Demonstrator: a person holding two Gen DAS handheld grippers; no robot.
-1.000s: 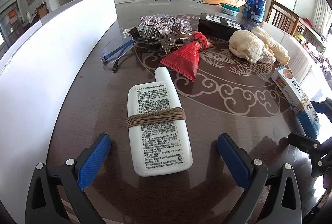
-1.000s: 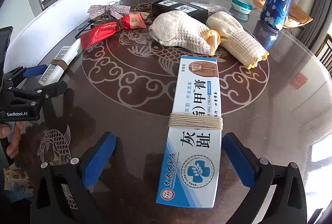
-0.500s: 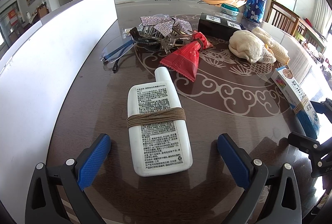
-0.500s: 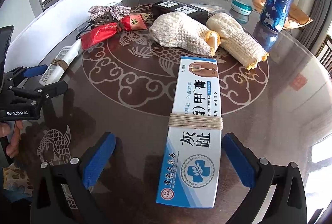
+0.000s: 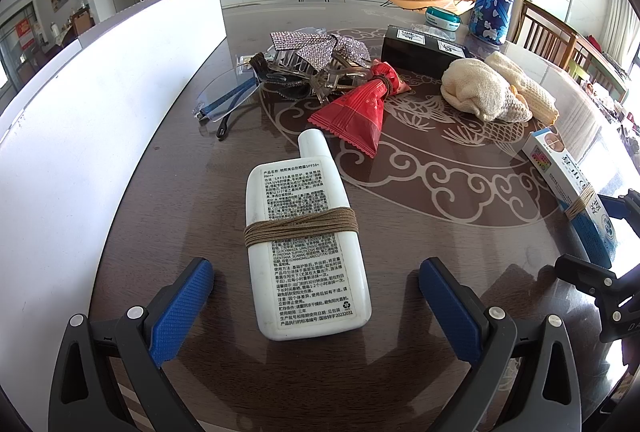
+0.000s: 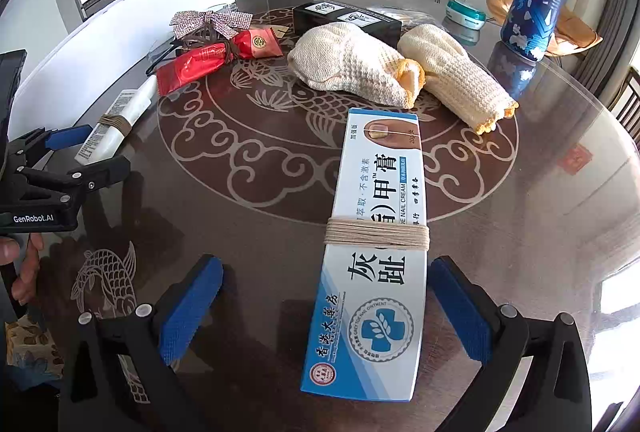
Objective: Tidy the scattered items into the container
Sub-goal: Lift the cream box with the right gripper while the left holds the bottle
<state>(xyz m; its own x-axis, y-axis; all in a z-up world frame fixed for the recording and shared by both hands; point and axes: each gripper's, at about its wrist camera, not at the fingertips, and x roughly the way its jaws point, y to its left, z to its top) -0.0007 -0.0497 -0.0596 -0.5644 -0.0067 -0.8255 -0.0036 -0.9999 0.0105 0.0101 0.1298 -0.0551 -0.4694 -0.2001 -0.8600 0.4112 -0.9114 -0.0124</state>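
Two grippers are hovering low over the dark round glass-topped table [image 5: 460, 232]. Left gripper [image 5: 316, 296] is standing with fingers apart around the twine-wrapped flat white sunscreen bottle [image 5: 304, 248], untouched. Right gripper [image 6: 324, 302] is likewise spread around the twine-bound blue-and-white nail cream box [image 6: 372, 252], its right pad just beside the box.

Bright daylight, sharply focused. Window glare washing out the glossy table [image 6: 580, 192] right of the fingers; soft shadows beneath the fingers; strong fisheye bending and dark vignetting at edges.
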